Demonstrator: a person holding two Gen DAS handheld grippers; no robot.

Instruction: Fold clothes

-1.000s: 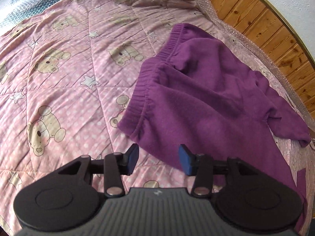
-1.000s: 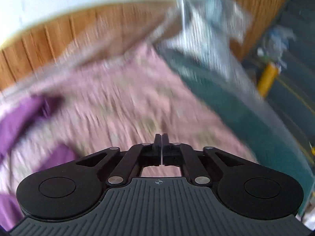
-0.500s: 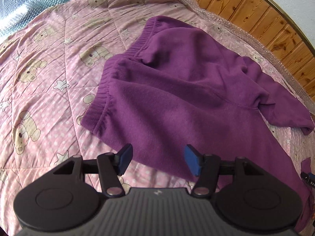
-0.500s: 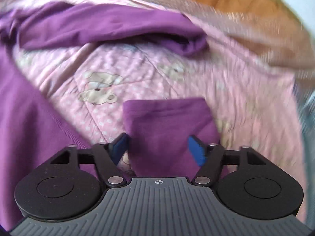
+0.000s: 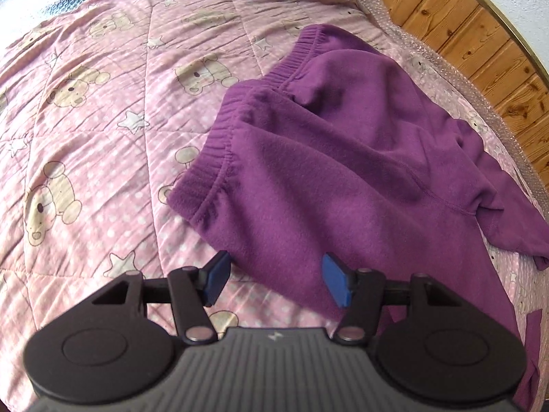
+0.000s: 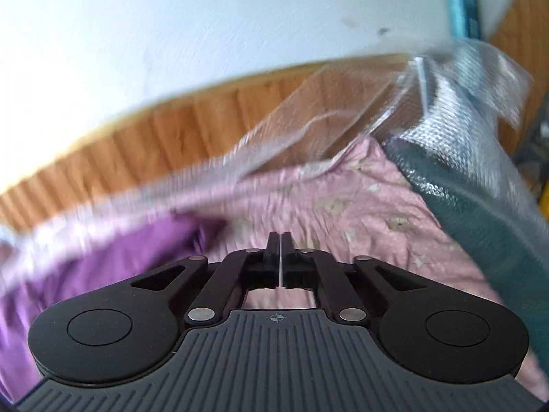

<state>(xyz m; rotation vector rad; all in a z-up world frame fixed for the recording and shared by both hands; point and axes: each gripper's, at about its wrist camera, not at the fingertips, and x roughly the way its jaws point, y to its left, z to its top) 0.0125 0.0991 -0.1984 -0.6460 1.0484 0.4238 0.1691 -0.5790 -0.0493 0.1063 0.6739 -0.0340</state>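
Observation:
A purple fleece sweatshirt [image 5: 343,158] lies spread on a pink teddy-bear quilt [image 5: 103,103]. Its ribbed hem [image 5: 219,158] points left and one sleeve [image 5: 497,189] trails to the right. My left gripper [image 5: 274,274] is open just above the garment's near edge, and the cloth lies below the gap between the blue pads [image 5: 216,274]. My right gripper [image 6: 280,243] is shut, with no cloth showing between its fingers. It is tipped up toward the wall in a blurred view, with part of the purple garment [image 6: 103,257] below to its left.
Wood panelling [image 5: 480,34] and a white wall [image 6: 171,34] run behind the bed. Bubble wrap edges the quilt along the panelling [image 5: 429,55]. A dark green mattress edge under plastic [image 6: 480,206] lies at the right of the right wrist view.
Half a second ago my right gripper was open over a purple cuff; now it is shut and swung up toward the wall. The left gripper stays open and has shifted slightly left over the hem side.

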